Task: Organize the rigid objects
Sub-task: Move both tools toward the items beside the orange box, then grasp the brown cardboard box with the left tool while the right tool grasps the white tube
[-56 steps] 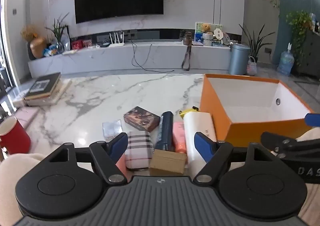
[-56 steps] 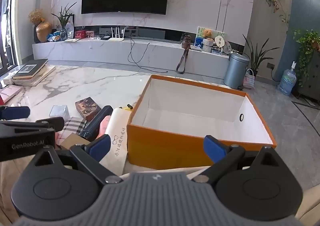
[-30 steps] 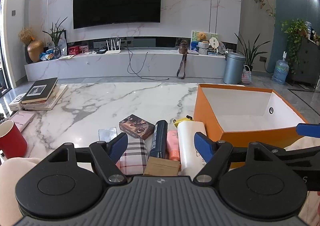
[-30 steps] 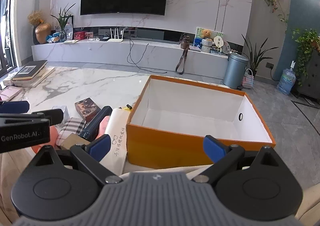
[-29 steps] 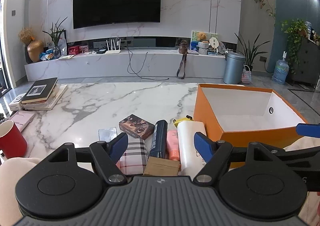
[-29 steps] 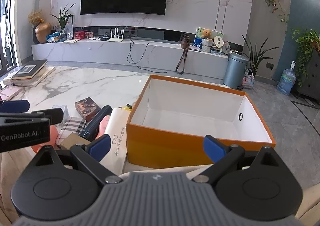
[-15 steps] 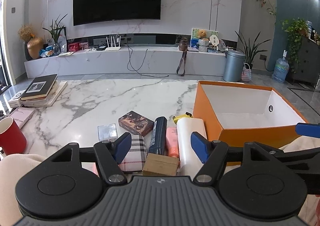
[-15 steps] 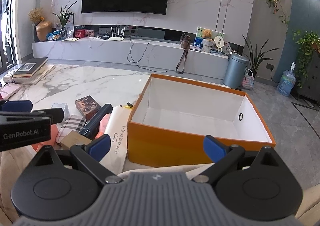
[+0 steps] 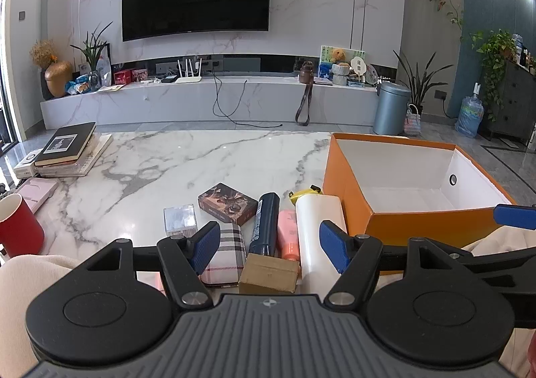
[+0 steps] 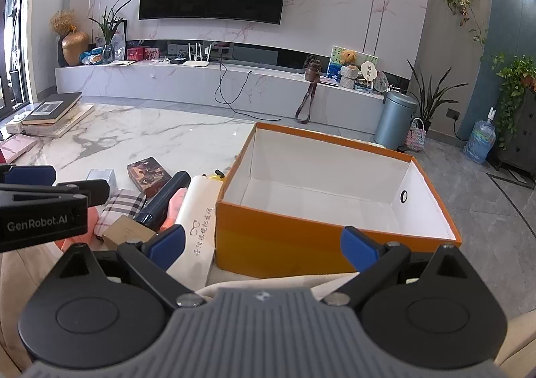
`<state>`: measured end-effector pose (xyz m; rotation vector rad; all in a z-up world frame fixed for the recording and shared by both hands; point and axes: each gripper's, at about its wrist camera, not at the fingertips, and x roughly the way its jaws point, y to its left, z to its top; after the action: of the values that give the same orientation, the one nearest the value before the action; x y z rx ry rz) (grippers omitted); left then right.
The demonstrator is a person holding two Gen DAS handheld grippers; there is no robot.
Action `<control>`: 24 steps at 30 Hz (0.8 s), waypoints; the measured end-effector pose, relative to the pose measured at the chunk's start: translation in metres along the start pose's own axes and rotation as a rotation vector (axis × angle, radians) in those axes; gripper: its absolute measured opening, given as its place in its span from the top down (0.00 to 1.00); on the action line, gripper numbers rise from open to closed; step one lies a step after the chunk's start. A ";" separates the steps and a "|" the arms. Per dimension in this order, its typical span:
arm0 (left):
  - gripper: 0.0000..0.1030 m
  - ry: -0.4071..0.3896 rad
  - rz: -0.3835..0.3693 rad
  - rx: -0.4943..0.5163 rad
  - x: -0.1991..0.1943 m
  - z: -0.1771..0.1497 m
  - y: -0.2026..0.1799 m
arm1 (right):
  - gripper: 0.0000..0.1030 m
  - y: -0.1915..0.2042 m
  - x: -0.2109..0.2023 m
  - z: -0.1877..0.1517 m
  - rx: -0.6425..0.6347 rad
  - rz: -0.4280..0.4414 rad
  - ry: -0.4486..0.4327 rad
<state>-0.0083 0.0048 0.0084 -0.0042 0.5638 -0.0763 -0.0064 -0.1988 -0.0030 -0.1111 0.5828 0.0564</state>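
Note:
An open orange box [image 9: 355,197] with a white inside stands on the marble table, also in the right wrist view [image 10: 284,240]. Left of it lie a white bottle [image 9: 315,227], a pink tube [image 9: 288,234], a dark blue bottle [image 9: 266,220], a brown carton [image 9: 269,272], a plaid case [image 9: 224,250], a patterned box [image 9: 227,202] and a clear box [image 9: 179,217]. My left gripper [image 9: 269,247] is open above these items, holding nothing. My right gripper [image 10: 263,244] is open in front of the orange box, holding nothing.
A red cup [image 9: 16,227] stands at the left edge, a stack of books [image 9: 63,150] and a pink case [image 9: 37,190] behind it. A cream cloth [image 10: 268,281] lies under the box's near side. Beyond the table are a TV wall and a bin [image 9: 390,106].
The left gripper's fingers have closed in slightly and the view has drawn back a little from the items. The right gripper has hardly moved.

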 end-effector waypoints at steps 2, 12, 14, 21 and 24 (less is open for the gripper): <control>0.22 0.001 -0.002 -0.001 0.000 0.000 0.000 | 0.05 0.000 0.000 -0.001 -0.001 0.001 0.001; 0.33 0.085 -0.035 -0.019 0.011 -0.001 0.009 | 0.08 0.002 0.008 -0.002 0.010 0.041 0.031; 0.34 0.112 -0.048 -0.025 0.015 -0.001 0.012 | 0.15 0.002 0.014 -0.001 0.016 0.067 0.054; 0.35 0.269 -0.137 -0.051 0.037 -0.001 0.023 | 0.30 0.007 0.039 0.002 0.048 0.191 0.158; 0.35 0.331 -0.133 -0.013 0.049 -0.001 0.023 | 0.33 0.005 0.056 0.006 0.111 0.255 0.230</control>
<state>0.0339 0.0242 -0.0195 -0.0419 0.8946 -0.2054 0.0431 -0.1915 -0.0290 0.0665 0.8259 0.2610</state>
